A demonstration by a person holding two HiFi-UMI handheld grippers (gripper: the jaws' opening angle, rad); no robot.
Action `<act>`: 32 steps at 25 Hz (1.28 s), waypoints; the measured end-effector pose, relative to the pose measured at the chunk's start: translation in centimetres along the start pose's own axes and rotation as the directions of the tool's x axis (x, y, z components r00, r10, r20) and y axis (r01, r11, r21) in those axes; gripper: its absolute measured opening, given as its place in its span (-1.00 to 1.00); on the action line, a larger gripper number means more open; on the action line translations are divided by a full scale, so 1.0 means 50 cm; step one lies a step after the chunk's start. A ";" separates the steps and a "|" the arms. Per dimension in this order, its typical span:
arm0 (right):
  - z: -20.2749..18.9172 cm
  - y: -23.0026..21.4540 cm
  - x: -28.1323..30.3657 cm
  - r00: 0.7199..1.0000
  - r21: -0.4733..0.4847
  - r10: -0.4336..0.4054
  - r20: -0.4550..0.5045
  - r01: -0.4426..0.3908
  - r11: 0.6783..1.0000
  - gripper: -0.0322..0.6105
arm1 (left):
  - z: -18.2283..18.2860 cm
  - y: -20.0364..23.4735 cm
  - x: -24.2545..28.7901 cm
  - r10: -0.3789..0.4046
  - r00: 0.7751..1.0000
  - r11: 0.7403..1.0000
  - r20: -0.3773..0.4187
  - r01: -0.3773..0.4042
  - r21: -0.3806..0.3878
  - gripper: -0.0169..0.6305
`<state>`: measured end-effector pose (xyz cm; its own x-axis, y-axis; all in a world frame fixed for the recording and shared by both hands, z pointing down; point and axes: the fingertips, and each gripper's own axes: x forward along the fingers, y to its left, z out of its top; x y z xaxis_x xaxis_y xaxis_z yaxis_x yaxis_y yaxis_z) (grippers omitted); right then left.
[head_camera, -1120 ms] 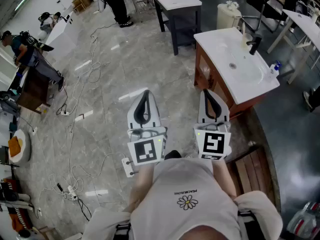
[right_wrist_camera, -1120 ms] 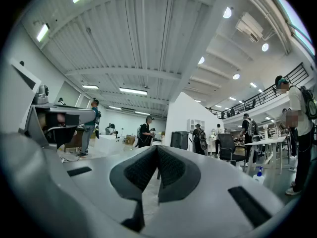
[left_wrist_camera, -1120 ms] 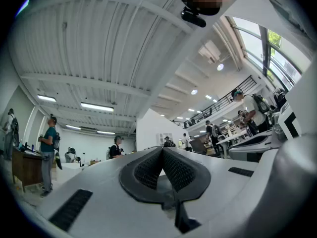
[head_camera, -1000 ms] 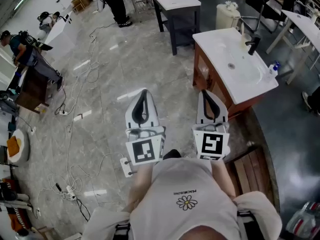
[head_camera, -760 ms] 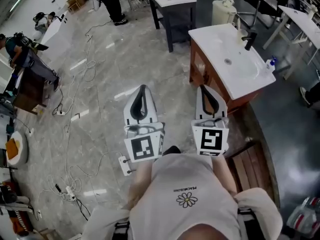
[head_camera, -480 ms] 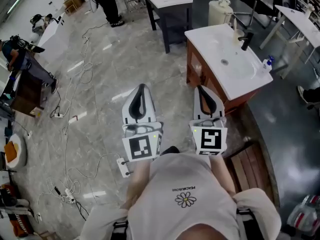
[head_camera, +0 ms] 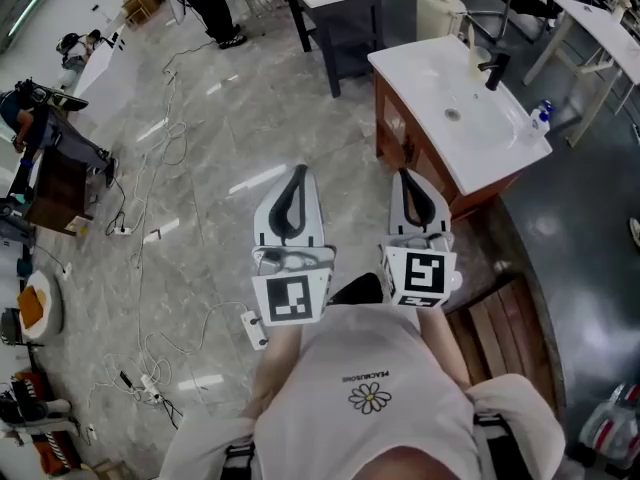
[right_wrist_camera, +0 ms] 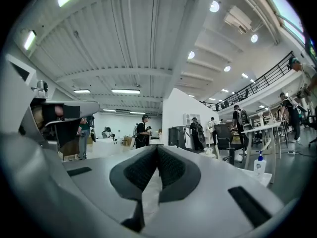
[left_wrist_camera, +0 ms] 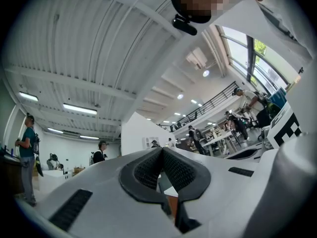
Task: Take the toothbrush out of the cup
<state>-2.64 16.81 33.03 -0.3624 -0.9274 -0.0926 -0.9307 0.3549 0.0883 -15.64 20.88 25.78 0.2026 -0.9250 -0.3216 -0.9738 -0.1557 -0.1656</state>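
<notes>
Left gripper [head_camera: 297, 174]: jaws pressed together, empty, over bare floor [head_camera: 220, 118].
Right gripper [head_camera: 408, 176]: jaws together too, empty, by the washbasin's near left side.
Washbasin [head_camera: 420, 73]: far right, beyond both grippers.
Cup [head_camera: 472, 56]: probably the pale thing beside the tap [head_camera: 492, 68]; toothbrush too small to see.
Approach: get closer, spread the right jaws early, lift straight up so the cup stays put.

The shirt [head_camera: 365, 413] carries small upside-down print, seemingly "PEACEMINUSONE", just above its daisy [head_camera: 363, 398]. Beyond the daisy, the left cube [head_camera: 291, 299] and right cube [head_camera: 421, 277] show only square code markers.
</notes>
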 end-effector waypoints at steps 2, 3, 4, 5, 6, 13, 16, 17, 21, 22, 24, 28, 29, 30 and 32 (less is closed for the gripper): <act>-0.006 0.002 0.010 1.000 0.010 0.008 -0.003 -0.008 1.000 -0.86 | -0.016 0.002 0.003 -0.005 1.000 1.000 -0.015 0.005 -0.003 -0.90; -0.007 0.002 0.013 1.000 0.018 0.008 0.000 -0.008 1.000 -0.86 | -0.027 0.006 0.005 -0.001 1.000 1.000 -0.023 0.000 -0.014 -0.90; -0.008 0.000 0.017 1.000 0.031 0.008 0.005 -0.009 0.999 -0.86 | -0.037 0.011 0.007 0.006 1.000 1.000 -0.031 -0.007 -0.024 -0.90; -0.010 -0.003 0.022 1.000 0.048 0.009 0.007 -0.010 0.999 -0.86 | -0.046 0.015 0.012 0.012 0.999 0.999 -0.037 -0.013 -0.029 -0.90; -0.014 -0.009 0.030 1.000 0.062 0.009 0.003 -0.009 0.998 -0.86 | -0.052 0.018 0.020 0.015 0.999 0.999 -0.038 -0.016 -0.030 -0.90; -0.046 -0.062 0.115 0.999 0.070 -0.026 -0.035 0.028 0.997 -0.86 | -0.097 0.038 0.113 0.004 1.000 0.999 -0.030 -0.006 -0.054 -0.90; -0.056 -0.078 0.165 0.998 0.064 -0.039 -0.039 0.042 0.997 -0.86 | -0.136 0.055 0.176 -0.012 0.999 0.997 -0.039 0.009 -0.071 -0.90; -0.062 -0.085 0.183 0.998 0.060 -0.045 -0.045 0.048 0.997 -0.86 | -0.149 0.059 0.198 -0.014 0.999 0.997 -0.041 0.011 -0.080 -0.90; -0.090 -0.118 0.275 0.994 0.053 -0.076 -0.079 0.080 0.995 -0.86 | -0.202 0.085 0.291 -0.032 0.998 0.995 -0.048 0.028 -0.095 -0.90; -0.097 -0.126 0.304 0.993 0.054 -0.083 -0.089 0.088 0.995 -0.86 | -0.216 0.095 0.319 -0.036 0.998 0.994 -0.050 0.031 -0.101 -0.90; -0.109 -0.138 0.366 0.990 0.051 -0.094 -0.108 0.100 0.994 -0.86 | -0.248 0.121 0.379 -0.039 0.998 0.991 -0.055 0.031 -0.128 -0.90; -0.113 -0.154 0.504 0.986 0.025 -0.108 -0.130 0.112 0.993 -0.86 | -0.305 0.182 0.502 -0.052 0.996 0.986 -0.067 0.041 -0.161 -0.90; -0.110 -0.159 0.542 0.985 0.020 -0.111 -0.133 0.114 0.993 -0.86 | -0.314 0.198 0.537 -0.055 0.996 0.986 -0.064 0.044 -0.162 -0.90; -0.106 -0.163 0.578 0.984 0.016 -0.112 -0.138 0.115 0.993 -0.86 | -0.322 0.211 0.572 -0.056 0.997 0.984 -0.058 0.046 -0.172 -0.90; -0.104 -0.167 0.645 0.983 0.001 -0.114 -0.147 0.115 0.993 -0.86 | -0.341 0.230 0.643 -0.068 0.997 0.977 -0.047 0.057 -0.204 -0.90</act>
<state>-6.29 -16.69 34.44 -0.2429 -0.9690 0.0448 -0.9663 0.2457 0.0762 -22.08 -16.56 29.44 0.2635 -0.9274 -0.2657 -0.9611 -0.2759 0.0100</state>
